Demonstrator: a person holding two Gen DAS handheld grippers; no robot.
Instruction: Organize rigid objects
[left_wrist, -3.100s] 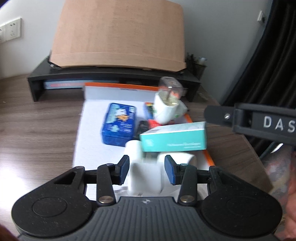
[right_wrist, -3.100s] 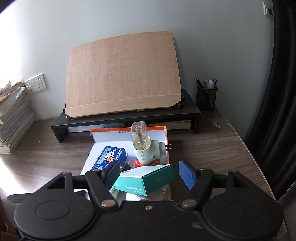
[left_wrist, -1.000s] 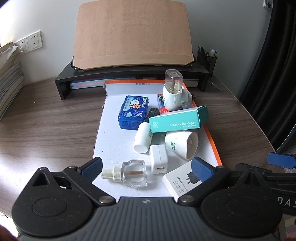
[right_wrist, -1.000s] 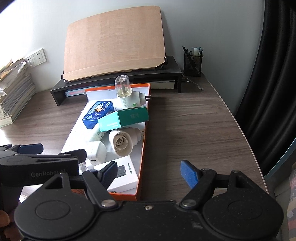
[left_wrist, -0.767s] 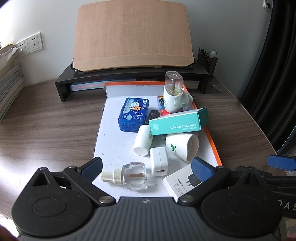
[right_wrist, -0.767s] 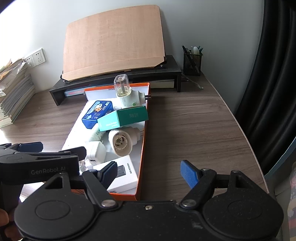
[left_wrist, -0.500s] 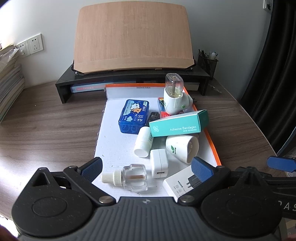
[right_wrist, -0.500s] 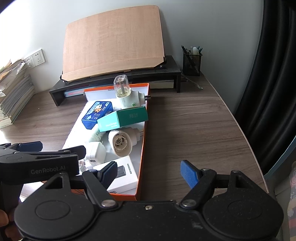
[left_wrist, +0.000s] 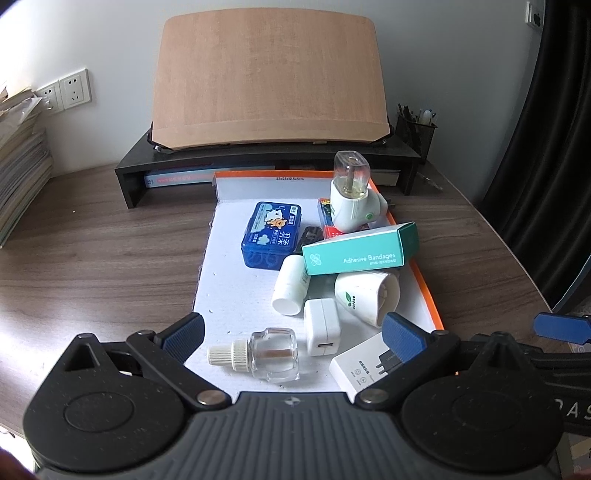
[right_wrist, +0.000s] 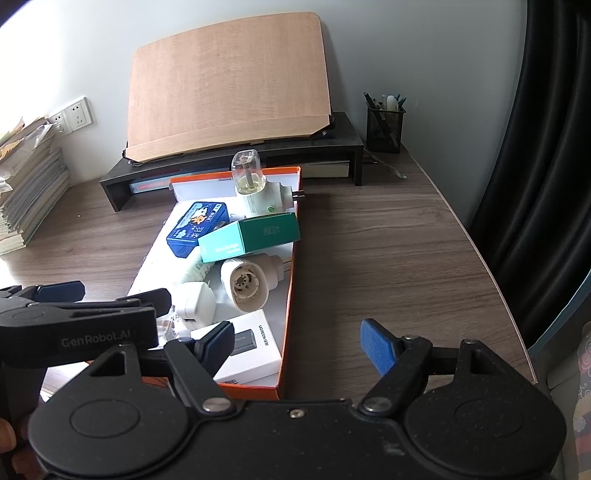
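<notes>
An orange-rimmed white box lid (left_wrist: 236, 295) (right_wrist: 291, 280) on the desk holds the objects: a blue tin (left_wrist: 273, 232) (right_wrist: 195, 227), a teal Adhesive Bandages box (left_wrist: 360, 245) (right_wrist: 251, 232), a white plug-in vaporizer with a clear bottle (left_wrist: 351, 195) (right_wrist: 255, 188), a white bottle (left_wrist: 290, 284), a white cone-shaped plug (left_wrist: 365, 295) (right_wrist: 247, 284), a white charger cube (left_wrist: 321, 325) (right_wrist: 195, 302), a clear refill bottle (left_wrist: 262, 352) and a white charger box (left_wrist: 365, 369) (right_wrist: 251, 345). My left gripper (left_wrist: 291, 334) is open and empty above the near end of the lid. My right gripper (right_wrist: 299, 343) is open and empty over the lid's right rim.
A wooden board (left_wrist: 269, 74) leans on a black monitor stand (left_wrist: 266, 162) at the back. A mesh pen cup (right_wrist: 384, 125) stands at the back right. Stacked papers (right_wrist: 26, 184) lie at the left. A black curtain (right_wrist: 546, 147) hangs beyond the desk's right edge.
Three seconds ago my left gripper was closed around the white charger cube; it has let go, opened wide and pulled back. The right gripper has also drawn back from the bandage box.
</notes>
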